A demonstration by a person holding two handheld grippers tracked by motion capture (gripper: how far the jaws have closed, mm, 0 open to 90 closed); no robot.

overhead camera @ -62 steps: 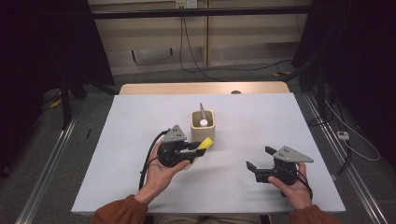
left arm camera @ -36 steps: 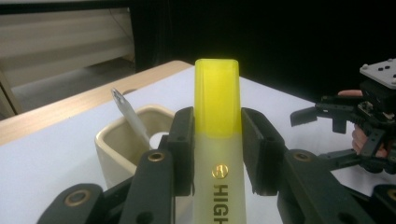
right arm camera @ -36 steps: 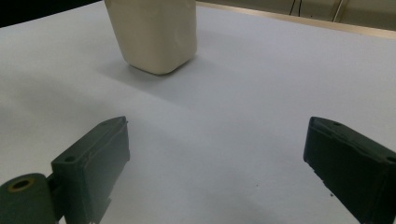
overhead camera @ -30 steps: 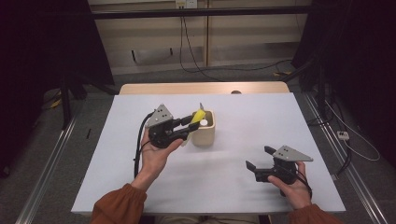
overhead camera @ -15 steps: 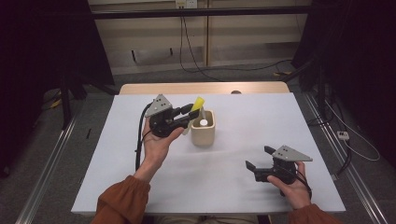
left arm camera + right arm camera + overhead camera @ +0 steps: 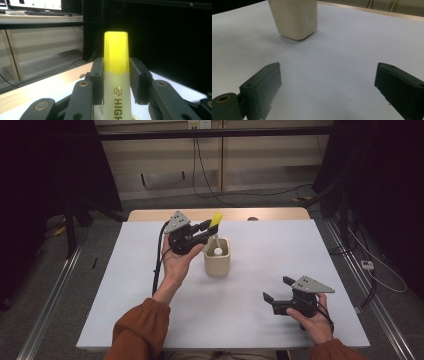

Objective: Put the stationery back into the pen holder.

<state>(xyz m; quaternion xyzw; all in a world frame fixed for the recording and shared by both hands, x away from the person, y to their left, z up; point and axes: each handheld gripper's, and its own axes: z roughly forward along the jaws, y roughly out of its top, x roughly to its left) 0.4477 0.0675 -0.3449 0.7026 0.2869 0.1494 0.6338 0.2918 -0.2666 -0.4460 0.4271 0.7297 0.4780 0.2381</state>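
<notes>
Left gripper clamps yellow highlighter, cap end up, just above far-left rim of beige cup. Right gripper near right, jaws wide apart, holding nothing.

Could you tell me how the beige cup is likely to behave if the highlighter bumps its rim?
The beige cup looks tall for its narrow base, so it may tip. It seems light and holds just one white-tipped stick, so it probably slides easily on the smooth white table.

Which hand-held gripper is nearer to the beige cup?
Left. The left hand-held gripper grips a yellow highlighter just above the beige cup; the right hand-held gripper rests open on the table, well apart from it.
</notes>
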